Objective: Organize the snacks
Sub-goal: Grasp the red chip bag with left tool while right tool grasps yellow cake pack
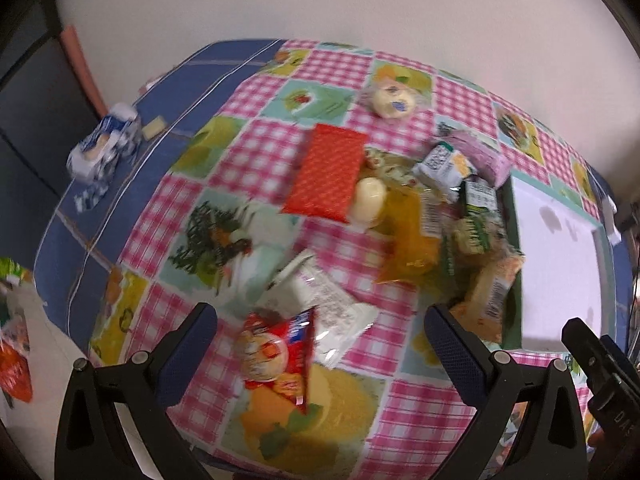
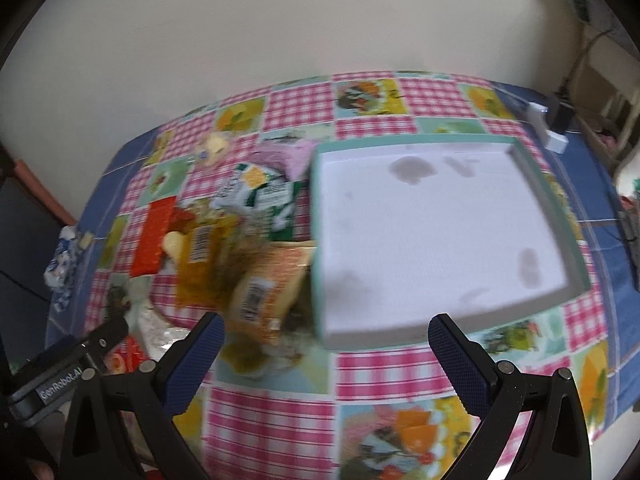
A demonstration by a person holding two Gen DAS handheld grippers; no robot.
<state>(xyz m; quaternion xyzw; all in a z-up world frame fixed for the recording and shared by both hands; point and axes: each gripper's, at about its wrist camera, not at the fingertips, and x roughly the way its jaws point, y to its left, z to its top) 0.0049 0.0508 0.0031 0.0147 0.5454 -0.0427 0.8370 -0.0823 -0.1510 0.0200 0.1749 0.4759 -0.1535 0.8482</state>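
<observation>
A heap of snack packets lies on the checked tablecloth: a red dotted packet (image 1: 326,172), a yellow packet (image 1: 412,244), green-and-white packets (image 1: 476,204), an orange packet (image 1: 492,292) and a pink one (image 1: 480,152). A red packet with a round picture (image 1: 276,354) and a white packet (image 1: 328,312) lie nearest my left gripper (image 1: 320,344), which is open above them. A shallow teal-rimmed tray (image 2: 532,172) with a stained white floor holds nothing. My right gripper (image 2: 326,344) hangs open over the tray's near edge. The orange packet (image 2: 268,288) leans against the tray's left side.
A round pale bun in wrap (image 1: 394,100) sits at the far side of the table. A blue-and-white packet (image 1: 106,146) lies on the blue cloth at the left edge. A white wall stands behind the table. The other gripper's body (image 1: 604,372) shows at the right.
</observation>
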